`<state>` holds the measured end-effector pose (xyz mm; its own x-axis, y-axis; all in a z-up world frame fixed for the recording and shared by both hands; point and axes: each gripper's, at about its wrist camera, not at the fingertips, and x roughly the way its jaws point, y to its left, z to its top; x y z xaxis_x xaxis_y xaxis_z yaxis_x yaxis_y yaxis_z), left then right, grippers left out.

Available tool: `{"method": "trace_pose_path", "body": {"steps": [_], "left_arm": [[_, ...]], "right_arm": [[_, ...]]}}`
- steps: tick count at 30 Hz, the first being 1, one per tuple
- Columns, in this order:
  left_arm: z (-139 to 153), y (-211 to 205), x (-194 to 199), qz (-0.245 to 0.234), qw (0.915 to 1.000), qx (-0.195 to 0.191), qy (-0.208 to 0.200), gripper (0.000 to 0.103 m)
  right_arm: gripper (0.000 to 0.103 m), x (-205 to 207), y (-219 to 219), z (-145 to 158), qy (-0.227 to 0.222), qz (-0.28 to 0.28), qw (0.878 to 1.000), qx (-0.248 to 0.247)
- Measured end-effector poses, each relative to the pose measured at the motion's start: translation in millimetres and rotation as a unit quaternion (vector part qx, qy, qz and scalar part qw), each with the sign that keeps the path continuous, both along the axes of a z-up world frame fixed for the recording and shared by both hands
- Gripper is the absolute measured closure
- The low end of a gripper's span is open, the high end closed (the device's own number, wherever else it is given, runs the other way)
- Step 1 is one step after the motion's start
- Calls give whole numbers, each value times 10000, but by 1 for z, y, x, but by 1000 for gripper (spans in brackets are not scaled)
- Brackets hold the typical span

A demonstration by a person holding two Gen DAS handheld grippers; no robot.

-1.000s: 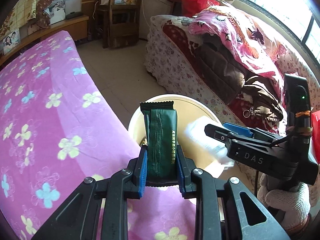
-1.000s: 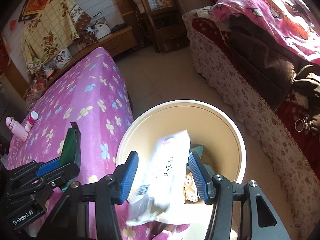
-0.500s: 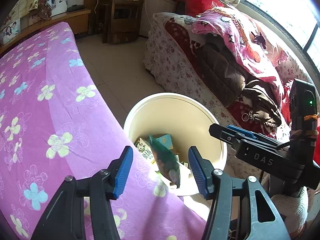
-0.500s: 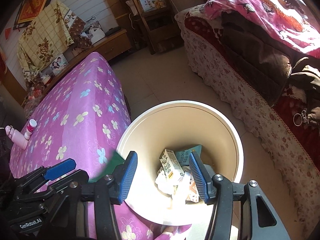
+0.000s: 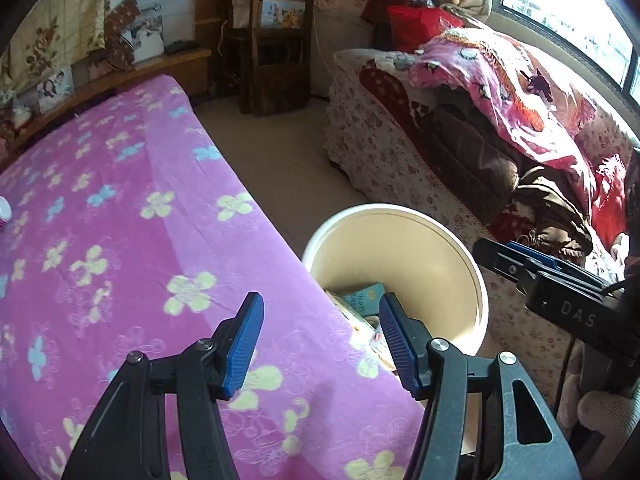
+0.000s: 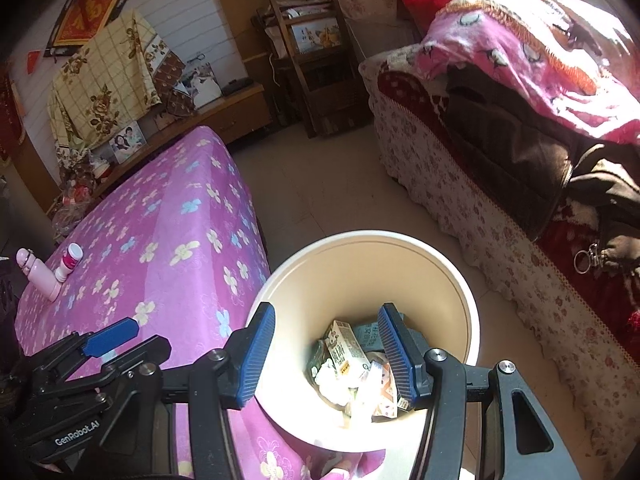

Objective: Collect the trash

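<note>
Both wrappers have dropped from the jaws into the cream bin (image 6: 448, 280); the left gripper (image 5: 320, 344), whose jaws have just been opening, and the right gripper (image 6: 326, 354) now stand released and empty. Trash (image 6: 352, 364) lies below and ahead of the right claw. Lift clear of the rim before seeking more litter on the purple cover (image 5: 120, 220).

Floor (image 6: 320, 184) between table (image 6: 168, 216) and sofa (image 6: 480, 200) seems passable; bucket (image 6: 400, 236) blocks nearby.

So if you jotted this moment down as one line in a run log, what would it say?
left gripper: open, empty, jaws just opened | right gripper: open, empty, above bin | bin: holds carton, wrappers | pink bottles: on purple cloth
</note>
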<state>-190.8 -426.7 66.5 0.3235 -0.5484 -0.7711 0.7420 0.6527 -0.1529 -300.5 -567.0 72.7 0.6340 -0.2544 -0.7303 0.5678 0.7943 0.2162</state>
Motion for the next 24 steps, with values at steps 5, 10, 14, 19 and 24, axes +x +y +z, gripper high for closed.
{"method": "trace_pose_path", "body": {"steps": [5,10,14,19,24], "left_arm": [[23,22,-5,240,9986,-212,-413,42],[47,43,-18,341,9945,-394,-911,42],[63,55,-30,336,9913,-577,-1132,42],[75,67,-39,359,9887,-706,-1274,42],[81,80,-43,467,9865,-833,-1329,42]], "right_arm": [[40,-15,26,22,-275,-73,9985,-457],[40,-29,48,45,-438,-323,9948,-865],[32,-38,62,63,-554,-435,9919,-1058],[31,-48,77,78,-718,-507,9887,-1218],[31,-54,93,92,-867,-512,9847,-1425]]}}
